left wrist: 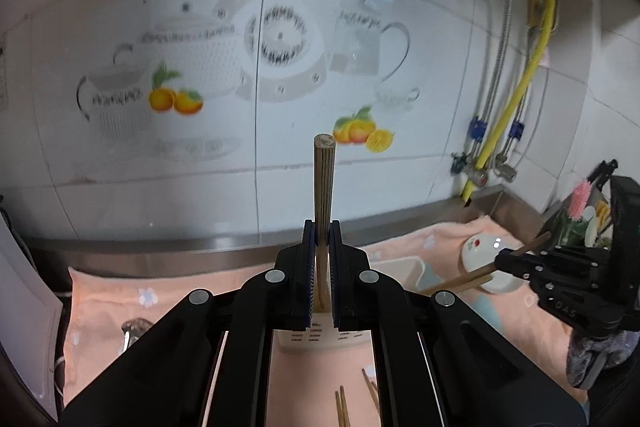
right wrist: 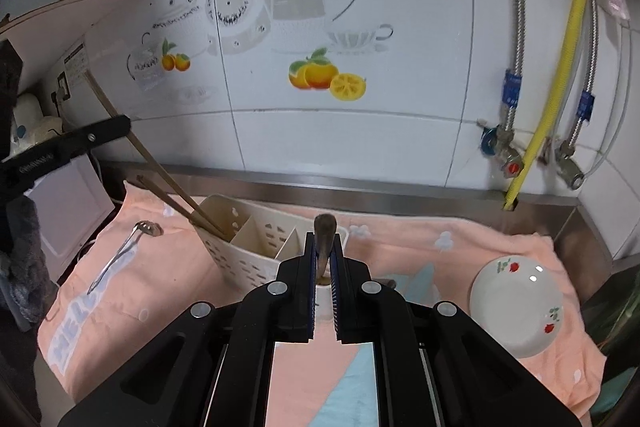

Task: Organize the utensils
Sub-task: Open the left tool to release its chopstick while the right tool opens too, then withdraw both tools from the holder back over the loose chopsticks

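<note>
Over the pink-towelled counter (right wrist: 500,251) you had both jaws pinching chopsticks: left gripper (left wrist: 322,239) on one chopstick (left wrist: 323,183), right gripper (right wrist: 322,251) on another (right wrist: 324,231) above the white utensil caddy (right wrist: 240,255). Light, stiff, slick wood, so I'd grip mid-shaft.

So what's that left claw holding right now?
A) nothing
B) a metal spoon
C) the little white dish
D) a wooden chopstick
D: the left gripper is clamped on a wooden chopstick that sticks up between its pads, above the white utensil caddy.
</note>
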Demonstrator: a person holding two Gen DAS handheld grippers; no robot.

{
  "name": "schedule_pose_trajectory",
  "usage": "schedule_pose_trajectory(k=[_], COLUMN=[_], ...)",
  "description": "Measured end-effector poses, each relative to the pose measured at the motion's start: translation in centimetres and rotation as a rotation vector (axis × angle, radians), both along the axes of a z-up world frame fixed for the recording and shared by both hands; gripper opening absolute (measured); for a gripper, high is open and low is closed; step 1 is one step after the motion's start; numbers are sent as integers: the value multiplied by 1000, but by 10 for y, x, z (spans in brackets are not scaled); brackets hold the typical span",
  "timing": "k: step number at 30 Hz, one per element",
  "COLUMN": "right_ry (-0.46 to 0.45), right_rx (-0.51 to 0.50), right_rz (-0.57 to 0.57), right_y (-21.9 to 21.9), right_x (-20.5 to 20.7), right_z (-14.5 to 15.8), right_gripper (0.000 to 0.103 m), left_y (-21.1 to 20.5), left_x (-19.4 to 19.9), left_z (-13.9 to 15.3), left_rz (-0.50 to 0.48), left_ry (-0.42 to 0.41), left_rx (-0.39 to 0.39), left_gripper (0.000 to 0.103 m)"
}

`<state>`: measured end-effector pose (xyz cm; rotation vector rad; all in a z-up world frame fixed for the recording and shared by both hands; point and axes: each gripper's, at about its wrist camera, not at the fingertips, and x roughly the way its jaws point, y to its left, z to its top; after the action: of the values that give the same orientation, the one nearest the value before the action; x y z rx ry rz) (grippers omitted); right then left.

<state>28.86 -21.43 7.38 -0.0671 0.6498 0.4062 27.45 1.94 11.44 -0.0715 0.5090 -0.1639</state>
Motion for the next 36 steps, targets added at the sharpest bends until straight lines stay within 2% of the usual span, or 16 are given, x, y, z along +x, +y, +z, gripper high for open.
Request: schedule_pose_trajectory(k=[10, 20, 23, 27, 30, 31, 34, 36], right_ry=[49, 62, 53, 22, -20, -39, -79, -94], right_rx=[12, 43, 45, 61, 54, 45, 48, 51], right_rz=[-15, -32, -35, -40, -43, -42, -35, -31], right_y=[2, -3, -4, -8, -11, -11, -14, -15], right_x=[13, 19, 17, 9, -4, -10, -29, -41], right_z=[-22, -31, -29, -20, -10, -6, 2, 4], right_gripper=[6, 8, 13, 19, 23, 24, 38, 41], left_y=[0, 1, 1, 2, 2, 1, 1, 2], left_x=[17, 21, 21, 14, 4, -1, -19, -30], left_z=[-31, -38, -38, -34, -29, -27, -23, -22], left_rz=[7, 14, 14, 21, 23, 25, 28, 28], left_ry=[85, 108, 110, 94, 77, 70, 46, 40], left_rx=[21, 25, 26, 22, 22, 26, 37, 39], left_gripper=[6, 8, 8, 23, 25, 29, 39, 40])
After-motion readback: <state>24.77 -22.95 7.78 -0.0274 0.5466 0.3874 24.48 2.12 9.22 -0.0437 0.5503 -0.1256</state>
